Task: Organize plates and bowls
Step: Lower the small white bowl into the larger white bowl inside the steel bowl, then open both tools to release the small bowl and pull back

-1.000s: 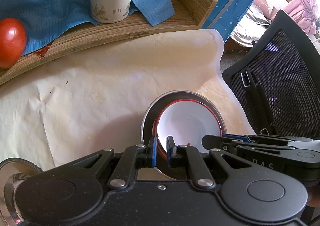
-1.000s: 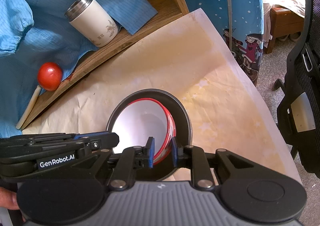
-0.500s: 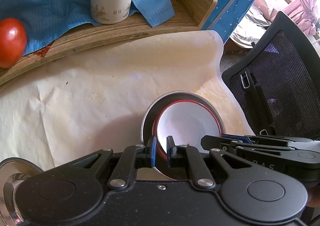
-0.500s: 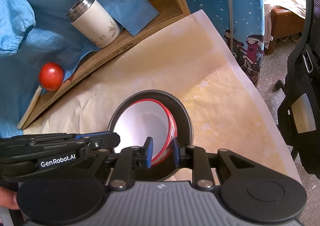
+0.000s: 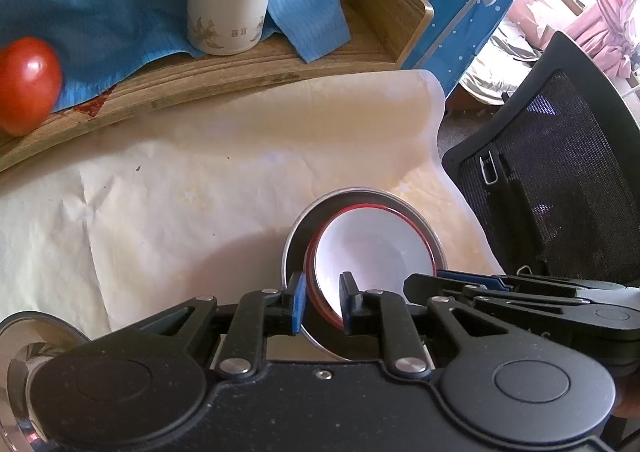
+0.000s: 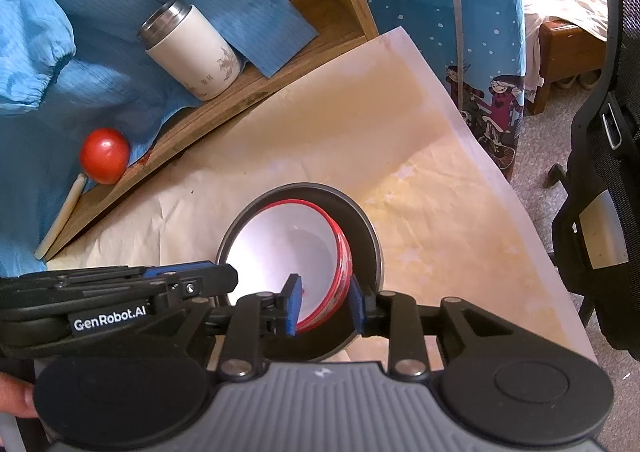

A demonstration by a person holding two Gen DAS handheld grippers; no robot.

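A white bowl with a red rim sits tilted inside a grey metal bowl on the pale paper sheet. My left gripper straddles the near left rim of both bowls. Its jaws are opening and the pads stand just off the rims. In the right wrist view my right gripper straddles the near right wall of the red-rimmed bowl inside the metal bowl. Its jaws are opening too, with a gap at the inner pad.
A wooden tray at the back holds a white thermos, a tomato and blue cloth. Another shiny metal bowl lies at the near left. A black mesh chair stands past the table's right edge.
Both pairs of jaws have spread apart from the bowl rims they were pinching. Neither hand has shifted, and the bowls stay in the same spot.
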